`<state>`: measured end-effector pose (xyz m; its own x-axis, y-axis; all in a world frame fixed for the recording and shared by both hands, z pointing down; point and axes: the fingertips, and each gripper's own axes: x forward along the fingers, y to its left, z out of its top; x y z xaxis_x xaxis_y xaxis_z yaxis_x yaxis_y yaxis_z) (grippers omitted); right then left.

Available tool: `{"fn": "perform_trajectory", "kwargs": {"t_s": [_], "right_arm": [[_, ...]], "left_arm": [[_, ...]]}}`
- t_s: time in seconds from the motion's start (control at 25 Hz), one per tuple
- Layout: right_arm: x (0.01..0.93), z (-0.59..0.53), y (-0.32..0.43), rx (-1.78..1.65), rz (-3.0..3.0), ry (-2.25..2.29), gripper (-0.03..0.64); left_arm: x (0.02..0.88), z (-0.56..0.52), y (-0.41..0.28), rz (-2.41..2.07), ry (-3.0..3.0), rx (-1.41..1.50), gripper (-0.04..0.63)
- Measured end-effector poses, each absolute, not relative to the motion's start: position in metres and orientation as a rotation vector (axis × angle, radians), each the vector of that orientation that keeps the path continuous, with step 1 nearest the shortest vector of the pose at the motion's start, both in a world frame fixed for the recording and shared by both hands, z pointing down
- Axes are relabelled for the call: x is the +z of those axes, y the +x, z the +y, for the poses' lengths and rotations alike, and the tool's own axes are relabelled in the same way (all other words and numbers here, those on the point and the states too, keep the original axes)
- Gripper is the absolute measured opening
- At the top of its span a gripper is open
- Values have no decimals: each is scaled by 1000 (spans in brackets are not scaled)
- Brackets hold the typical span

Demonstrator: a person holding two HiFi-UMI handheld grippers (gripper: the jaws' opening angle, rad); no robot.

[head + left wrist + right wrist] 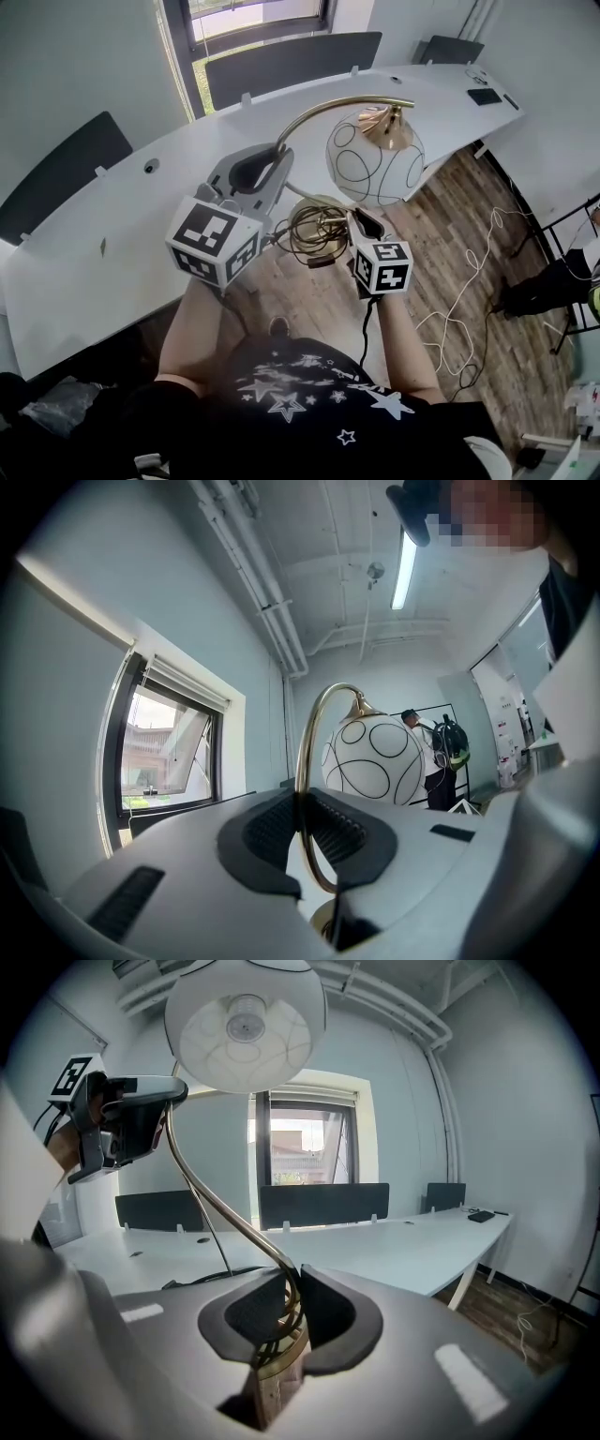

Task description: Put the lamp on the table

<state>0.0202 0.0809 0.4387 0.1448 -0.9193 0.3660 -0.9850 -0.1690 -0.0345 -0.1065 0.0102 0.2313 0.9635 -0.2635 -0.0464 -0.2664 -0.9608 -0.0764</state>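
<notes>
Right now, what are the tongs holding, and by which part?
Both hold the lamp. The left tongs are shut on its curved brass stem, and the right tongs are shut on the rim of its brass base.

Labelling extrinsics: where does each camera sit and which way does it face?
Head view: on the person's head, steeply down at the lamp, table and floor; forearms, left gripper, right gripper show.
Left gripper view: on that gripper, along jaws shut on the lamp's stem, toward shade and window.
Right gripper view: on that gripper, along jaws shut on the lamp, toward table; left gripper upper left.
Shared: all three show the lamp.
</notes>
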Motion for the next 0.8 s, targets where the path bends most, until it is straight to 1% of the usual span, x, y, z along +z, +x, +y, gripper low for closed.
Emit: {"fn": "perform_trajectory", "kwargs": {"t_s": [0.44, 0.8], "right_arm": [[446, 9, 44, 475, -1830, 2194, 44], [458, -25, 53, 517, -1804, 2183, 44]], "left_arm": [[242, -69, -84, 377, -3070, 67, 38], [250, -106, -69, 338, -3092, 53, 38]]}}
